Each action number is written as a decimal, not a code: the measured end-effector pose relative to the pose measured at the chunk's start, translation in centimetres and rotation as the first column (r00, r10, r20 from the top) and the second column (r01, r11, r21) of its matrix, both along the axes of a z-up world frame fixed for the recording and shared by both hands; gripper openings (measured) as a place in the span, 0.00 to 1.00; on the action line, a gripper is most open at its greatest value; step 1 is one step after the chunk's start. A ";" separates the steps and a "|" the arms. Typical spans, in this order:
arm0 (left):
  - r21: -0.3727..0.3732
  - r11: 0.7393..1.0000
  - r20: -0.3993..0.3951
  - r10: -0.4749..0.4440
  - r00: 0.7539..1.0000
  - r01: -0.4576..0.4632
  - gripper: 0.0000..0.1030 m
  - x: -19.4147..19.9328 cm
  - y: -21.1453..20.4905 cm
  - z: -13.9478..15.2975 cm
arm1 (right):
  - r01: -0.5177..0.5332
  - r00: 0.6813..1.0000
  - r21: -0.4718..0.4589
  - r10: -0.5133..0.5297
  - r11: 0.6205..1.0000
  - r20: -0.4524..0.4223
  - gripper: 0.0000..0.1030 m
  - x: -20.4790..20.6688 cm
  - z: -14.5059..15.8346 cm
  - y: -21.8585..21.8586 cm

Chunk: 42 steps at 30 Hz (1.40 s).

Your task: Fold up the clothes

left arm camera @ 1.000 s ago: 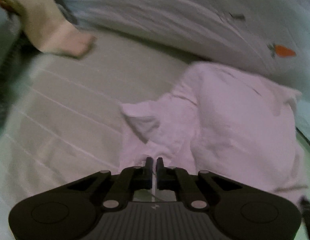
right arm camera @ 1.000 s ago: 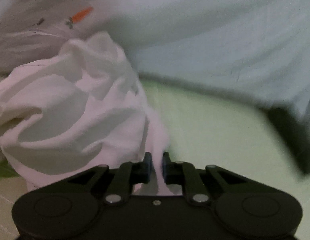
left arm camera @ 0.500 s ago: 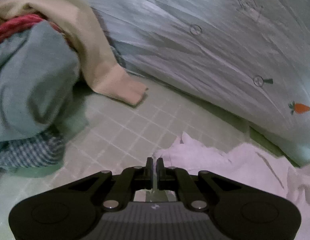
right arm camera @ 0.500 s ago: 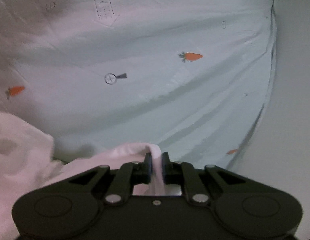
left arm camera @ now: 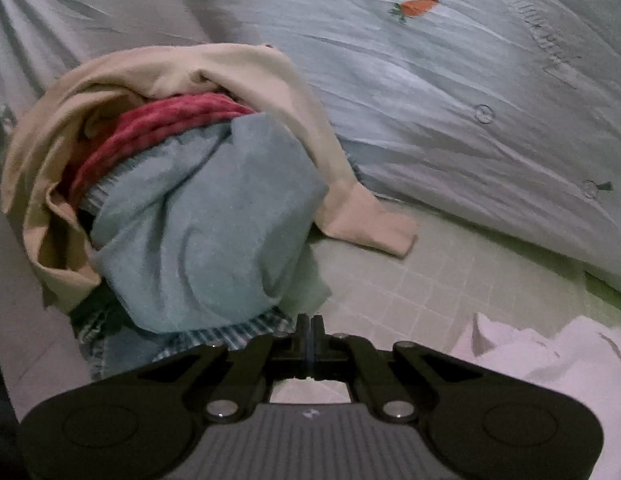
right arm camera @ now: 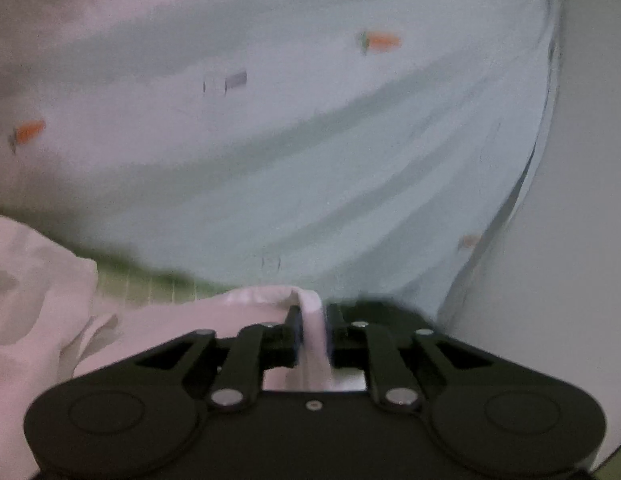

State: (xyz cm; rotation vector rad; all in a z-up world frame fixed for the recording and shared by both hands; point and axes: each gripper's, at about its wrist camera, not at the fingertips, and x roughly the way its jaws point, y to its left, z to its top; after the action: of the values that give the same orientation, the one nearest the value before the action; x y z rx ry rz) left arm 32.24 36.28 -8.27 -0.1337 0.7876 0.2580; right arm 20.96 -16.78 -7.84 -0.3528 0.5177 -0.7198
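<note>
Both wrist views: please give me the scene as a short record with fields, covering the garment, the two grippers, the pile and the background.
garment: pale pink cloth, crumpled on the checked sheet
right gripper: a fold of the pink cloth between its jaws, which are opening
left gripper: shut, nothing visible between the jaws
pile: beige top, red cloth and blue towel, heaped
background: light blue duvet with carrot print
</note>
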 end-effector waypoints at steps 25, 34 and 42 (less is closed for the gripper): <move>-0.424 0.904 -0.248 -0.184 0.951 0.065 0.72 4.5 -7.5 -9.1 | 0.213 0.948 0.726 -0.318 0.653 0.009 0.85 -3.8 -11.1 -5.1; -0.381 0.922 -0.292 -0.188 0.938 0.067 0.72 5.4 -8.8 -9.6 | 0.183 0.922 0.817 -0.383 0.547 0.050 0.56 -3.3 -13.8 -9.0; -0.342 0.938 -0.326 -0.172 0.930 0.054 0.73 5.8 -9.4 -9.9 | 0.023 0.924 0.757 -0.303 0.653 0.234 0.00 0.8 -7.0 -11.7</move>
State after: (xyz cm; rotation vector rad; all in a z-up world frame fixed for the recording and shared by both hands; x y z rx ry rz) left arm 38.08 26.87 -18.18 -0.3628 1.1903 0.0344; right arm 21.77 -28.44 -14.88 0.6096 0.4707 -0.6651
